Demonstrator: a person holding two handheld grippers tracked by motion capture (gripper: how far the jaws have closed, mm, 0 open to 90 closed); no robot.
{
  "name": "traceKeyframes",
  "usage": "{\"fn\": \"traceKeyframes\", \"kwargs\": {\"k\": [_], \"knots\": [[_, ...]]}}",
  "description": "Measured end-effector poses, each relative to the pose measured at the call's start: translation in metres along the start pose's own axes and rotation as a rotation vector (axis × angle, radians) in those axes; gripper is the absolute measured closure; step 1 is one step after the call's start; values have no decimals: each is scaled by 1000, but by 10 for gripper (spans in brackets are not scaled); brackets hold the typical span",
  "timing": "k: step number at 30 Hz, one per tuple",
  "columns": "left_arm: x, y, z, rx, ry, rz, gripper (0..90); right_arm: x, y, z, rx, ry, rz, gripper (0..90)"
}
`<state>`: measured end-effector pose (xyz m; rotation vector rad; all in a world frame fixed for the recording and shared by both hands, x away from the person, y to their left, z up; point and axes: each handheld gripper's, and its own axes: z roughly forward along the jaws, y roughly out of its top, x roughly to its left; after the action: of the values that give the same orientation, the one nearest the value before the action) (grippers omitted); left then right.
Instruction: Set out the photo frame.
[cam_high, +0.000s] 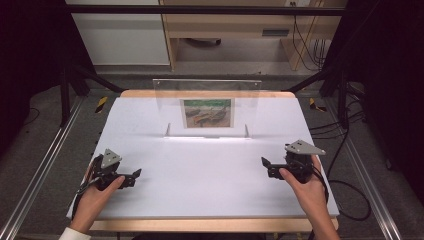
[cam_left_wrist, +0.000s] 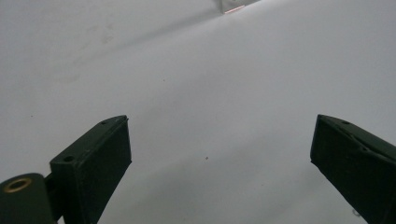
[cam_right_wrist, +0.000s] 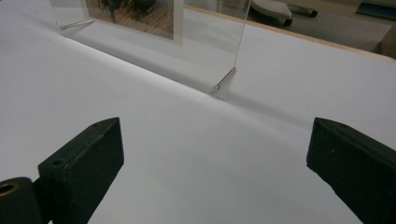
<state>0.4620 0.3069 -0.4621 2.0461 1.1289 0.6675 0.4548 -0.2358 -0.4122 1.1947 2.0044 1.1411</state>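
Observation:
A clear acrylic stand (cam_high: 207, 107) holding a small photo (cam_high: 208, 113) stands upright at the back middle of the white table (cam_high: 210, 165). My left gripper (cam_high: 134, 176) rests near the front left of the table, held by a hand, open and empty. My right gripper (cam_high: 266, 166) rests near the front right, open and empty too. In the left gripper view the jaws stand wide apart over bare white tabletop (cam_left_wrist: 210, 93). The right gripper view looks past its spread jaws at the stand's corner (cam_right_wrist: 229, 56), a metal peg (cam_right_wrist: 224, 78) and the photo (cam_right_wrist: 135, 14).
The table has a wooden edge (cam_high: 210, 225) at the front and back. Black frame posts (cam_high: 65, 75) rise at both sides, with metal rails (cam_high: 35, 175) on the floor. Cables (cam_high: 350, 195) trail at the right. A wooden desk (cam_high: 240, 25) stands beyond the table.

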Motion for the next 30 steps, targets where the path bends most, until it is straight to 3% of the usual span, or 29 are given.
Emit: {"fn": "traceKeyframes", "kwargs": {"k": [10,21,30], "knots": [[0,0,0,6,-3,4,50,6,-20,11,52,15,9,45],[0,0,1,9,-2,8,50,14,-39,31,147,32,15,52],[0,-1,2,13,-2,8,50,20,-43,44,205,37,5,52]]}}
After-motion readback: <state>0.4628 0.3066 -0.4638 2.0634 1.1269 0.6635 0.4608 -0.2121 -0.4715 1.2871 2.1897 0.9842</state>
